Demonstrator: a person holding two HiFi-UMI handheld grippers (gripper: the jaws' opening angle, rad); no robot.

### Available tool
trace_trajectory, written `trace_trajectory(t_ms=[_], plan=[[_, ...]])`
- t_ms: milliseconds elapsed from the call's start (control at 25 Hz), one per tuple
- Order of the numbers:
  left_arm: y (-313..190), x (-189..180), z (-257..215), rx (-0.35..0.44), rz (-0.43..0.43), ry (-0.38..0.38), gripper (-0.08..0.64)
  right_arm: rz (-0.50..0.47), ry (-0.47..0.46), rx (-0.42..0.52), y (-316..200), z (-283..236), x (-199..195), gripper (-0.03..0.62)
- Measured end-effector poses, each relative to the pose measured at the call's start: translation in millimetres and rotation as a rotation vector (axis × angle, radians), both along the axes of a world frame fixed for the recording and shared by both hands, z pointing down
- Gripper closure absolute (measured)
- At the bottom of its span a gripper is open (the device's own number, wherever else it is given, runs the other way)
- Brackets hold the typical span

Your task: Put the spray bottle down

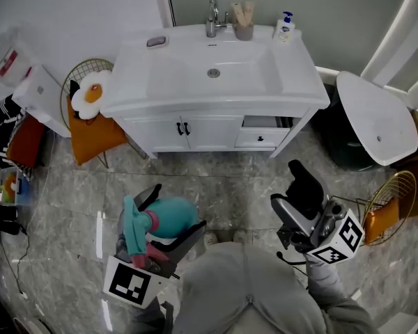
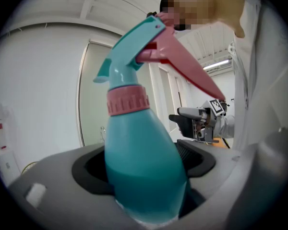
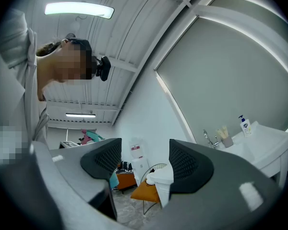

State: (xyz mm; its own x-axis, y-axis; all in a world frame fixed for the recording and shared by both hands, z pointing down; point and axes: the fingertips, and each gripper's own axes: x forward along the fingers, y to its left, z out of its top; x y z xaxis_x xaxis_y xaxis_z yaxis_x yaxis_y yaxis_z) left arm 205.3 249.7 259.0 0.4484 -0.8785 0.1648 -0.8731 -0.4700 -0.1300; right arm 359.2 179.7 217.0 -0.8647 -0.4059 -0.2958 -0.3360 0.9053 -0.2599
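Bottle: teal plastic spray bottle (image 2: pixel 143 176) with a pink ring and pink trigger, fat at the bottom, held up in front of the white sink cabinet (image 1: pixel 195 127).
Left gripper (image 1: pixel 170 216): squeezing the bottle's fat belly.
Right gripper (image 3: pixel 145 161): jaws wide apart, nothing inside.

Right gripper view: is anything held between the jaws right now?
No, the right gripper has its jaws standing apart, with nothing gripped between them.

Head view: steeply down, sink cabinet (image 1: pixel 157 132) ahead. Left gripper view tilts up, v. close on spray bottle (image 2: pixel 144 171). Right gripper view tilts up too; shares sink cabinet w/ head view.
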Motion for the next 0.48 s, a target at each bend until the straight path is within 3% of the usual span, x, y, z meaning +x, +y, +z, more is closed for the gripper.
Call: trace_trajectory(t_ms=[480], plan=[[2.1, -33.0, 3.6, 0.004, -0.02, 0.001, 0.11, -0.028, -0.014, 0.006, 3.4, -0.8, -34.9, 0.301]])
